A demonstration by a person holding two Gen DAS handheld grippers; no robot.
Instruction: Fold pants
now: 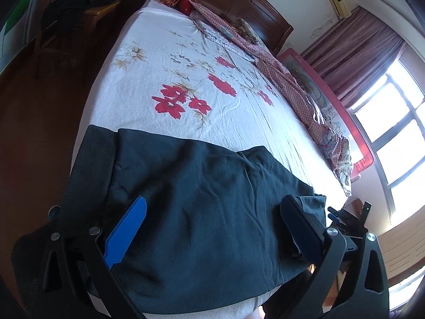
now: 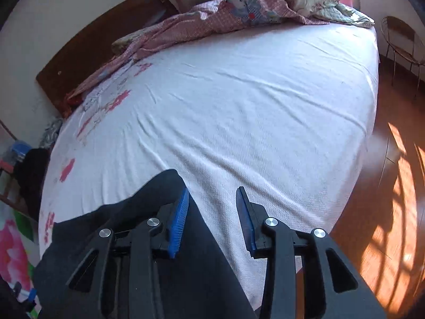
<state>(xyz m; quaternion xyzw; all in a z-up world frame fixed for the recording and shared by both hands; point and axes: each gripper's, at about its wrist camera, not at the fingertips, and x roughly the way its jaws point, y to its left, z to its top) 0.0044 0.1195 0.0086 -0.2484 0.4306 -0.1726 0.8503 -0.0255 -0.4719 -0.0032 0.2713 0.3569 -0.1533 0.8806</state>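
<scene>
Down at the bottom of both views, the dark pants [image 1: 202, 212] run under the black arms of the tongs, so their near end is cut off. In the right wrist view only one dark corner shows, and it is a bit blurry.

Past the pants, the bed sheet [image 2: 252, 101] is wide and bare, white with red flowers [image 1: 170, 101]. A pink blanket [image 1: 287, 79] is bunched along the far side, near the brown headboard [image 1: 239, 5]. The foot edge of the bed drops to a wooden floor [image 2: 393, 186] with sun stripes on it. A wire chair [image 2: 401, 42] stands well away by the wall.

The pants lie flat at the near edge of the bed. They are dark blue-green, soft, with a few small wrinkles and a ribbed band on the left.

The left gripper [image 1: 215, 218] is spread wide over the pants. Its blue finger [image 1: 127, 231] sits on the cloth, and the other finger has a fold of cloth beside it. I cannot tell if it pinches anything.

The right gripper [image 2: 212, 212] has its blue pads a little apart. The pants edge lies just under its left pad, and white sheet shows in the gap. Nothing is squeezed.
</scene>
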